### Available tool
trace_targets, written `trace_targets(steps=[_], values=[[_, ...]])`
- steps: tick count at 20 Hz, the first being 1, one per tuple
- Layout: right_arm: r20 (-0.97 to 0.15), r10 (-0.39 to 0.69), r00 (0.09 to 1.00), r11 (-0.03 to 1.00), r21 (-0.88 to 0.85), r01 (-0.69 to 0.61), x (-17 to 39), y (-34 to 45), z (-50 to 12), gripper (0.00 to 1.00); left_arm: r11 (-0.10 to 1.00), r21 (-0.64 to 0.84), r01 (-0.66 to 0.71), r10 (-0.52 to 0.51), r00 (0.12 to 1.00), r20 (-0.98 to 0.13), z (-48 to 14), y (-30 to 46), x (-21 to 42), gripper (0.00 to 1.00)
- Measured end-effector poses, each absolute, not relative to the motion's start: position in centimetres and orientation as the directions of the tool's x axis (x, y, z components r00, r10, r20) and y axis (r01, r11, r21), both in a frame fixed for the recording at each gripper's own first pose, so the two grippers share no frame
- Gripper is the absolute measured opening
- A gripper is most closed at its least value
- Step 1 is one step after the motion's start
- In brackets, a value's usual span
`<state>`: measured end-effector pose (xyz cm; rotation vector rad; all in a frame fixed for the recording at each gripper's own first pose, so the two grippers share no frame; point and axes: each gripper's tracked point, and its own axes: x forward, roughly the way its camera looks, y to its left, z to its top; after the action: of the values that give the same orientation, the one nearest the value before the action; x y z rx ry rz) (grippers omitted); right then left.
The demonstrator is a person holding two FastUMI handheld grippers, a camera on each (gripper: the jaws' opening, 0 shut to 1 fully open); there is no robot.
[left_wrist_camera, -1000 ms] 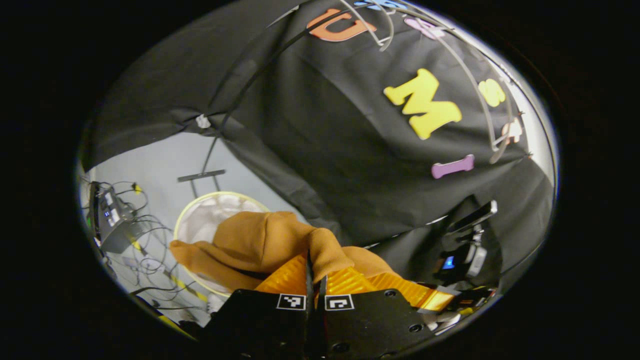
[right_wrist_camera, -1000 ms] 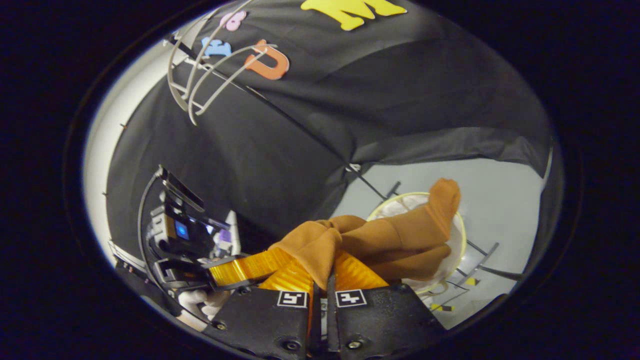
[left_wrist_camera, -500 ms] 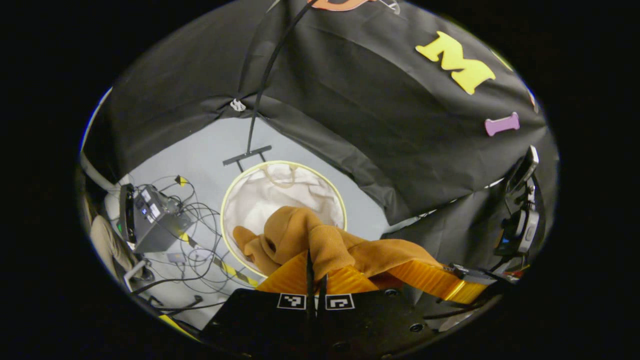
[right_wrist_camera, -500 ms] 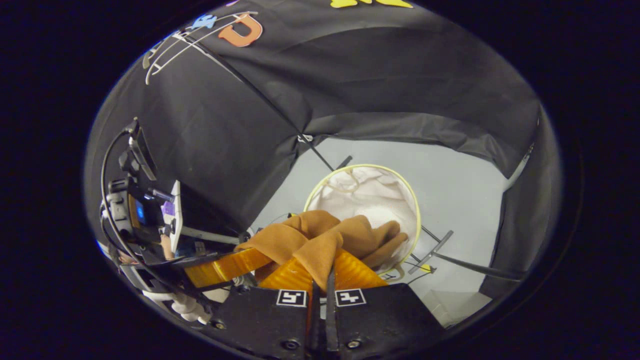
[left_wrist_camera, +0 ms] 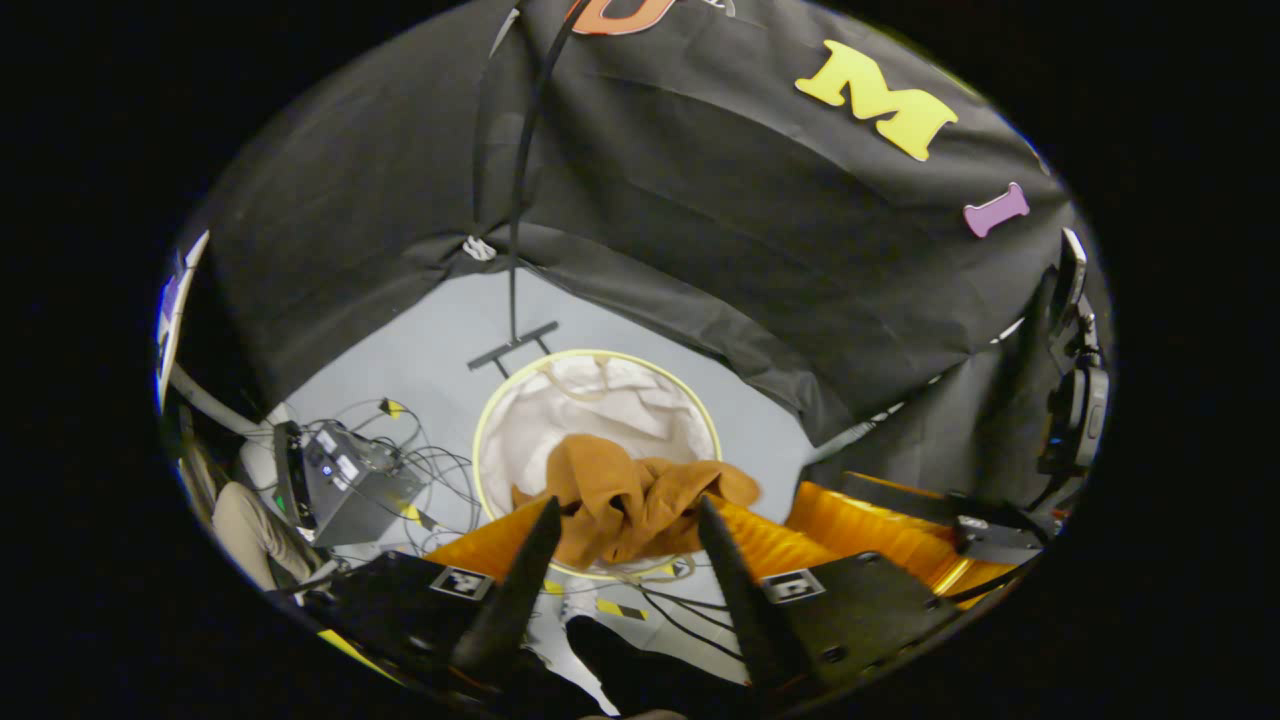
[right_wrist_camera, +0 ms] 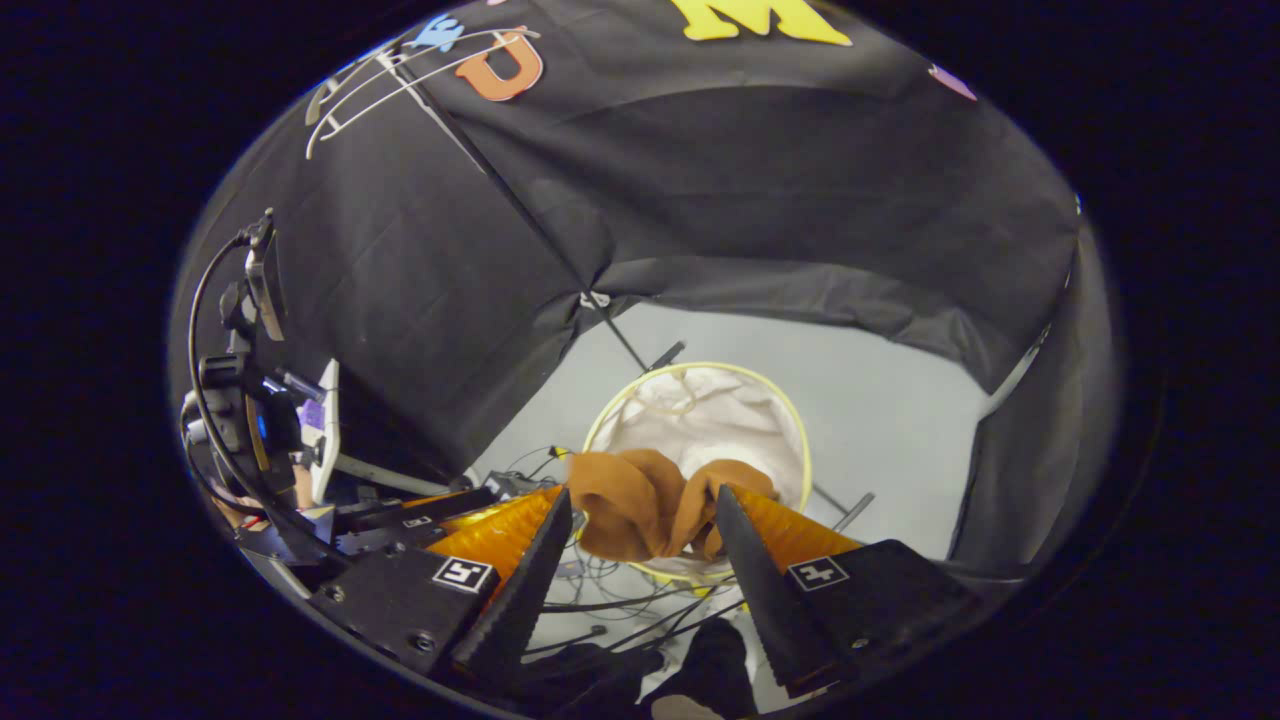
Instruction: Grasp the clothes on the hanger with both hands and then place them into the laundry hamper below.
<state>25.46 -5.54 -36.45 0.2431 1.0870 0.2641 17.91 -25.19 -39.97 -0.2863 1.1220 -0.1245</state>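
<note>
The brown garment (left_wrist_camera: 625, 500) is bunched over the near side of the white laundry hamper, whose yellow rim (left_wrist_camera: 600, 355) rings it on the grey floor. It touches neither gripper; whether it is falling or resting I cannot tell. My left gripper (left_wrist_camera: 622, 517) is open above it, its fingers spread wide. In the right gripper view the brown garment (right_wrist_camera: 625, 505) lies beyond my open right gripper (right_wrist_camera: 641, 498), across the hamper's near rim (right_wrist_camera: 700, 368). Each view also shows the other gripper's orange finger: the right one (left_wrist_camera: 870, 505) and the left one (right_wrist_camera: 490, 525).
The rack's black pole (left_wrist_camera: 515, 200) stands on a foot behind the hamper. White hangers (right_wrist_camera: 400, 75) hang at the upper left. A grey box (left_wrist_camera: 345, 480) with tangled cables sits on the floor left of the hamper. A person's dark shoe (left_wrist_camera: 625, 670) is just below the grippers.
Both grippers have opened and let go of the brown garment, which has dropped toward the hamper's near side. The views have tilted further down toward the floor.
</note>
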Motion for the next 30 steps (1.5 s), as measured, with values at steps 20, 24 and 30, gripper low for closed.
trace_targets(steps=[20, 24, 30], values=[[-0.284, 0.053, 0.957, 0.998, 0.033, -0.046, 15.1, -4.4, -6.1, 0.95, 0.979, -0.089, 0.185, -0.205, 0.905, -0.372, -12.3, -12.3, 11.8, 0.96], [-0.131, 0.061, 0.989, 0.996, 0.073, -0.052, 8.4, -1.6, 0.1, 0.99, 0.976, -0.075, 0.207, -0.218, 0.95, -0.223, -5.0, -8.2, 6.7, 0.98], [0.014, 0.036, 0.999, 0.994, 0.099, -0.037, 1.6, -1.9, 5.1, 0.99, 0.977, -0.022, 0.21, -0.212, 0.973, -0.095, 1.5, -6.4, 1.1, 1.0]])
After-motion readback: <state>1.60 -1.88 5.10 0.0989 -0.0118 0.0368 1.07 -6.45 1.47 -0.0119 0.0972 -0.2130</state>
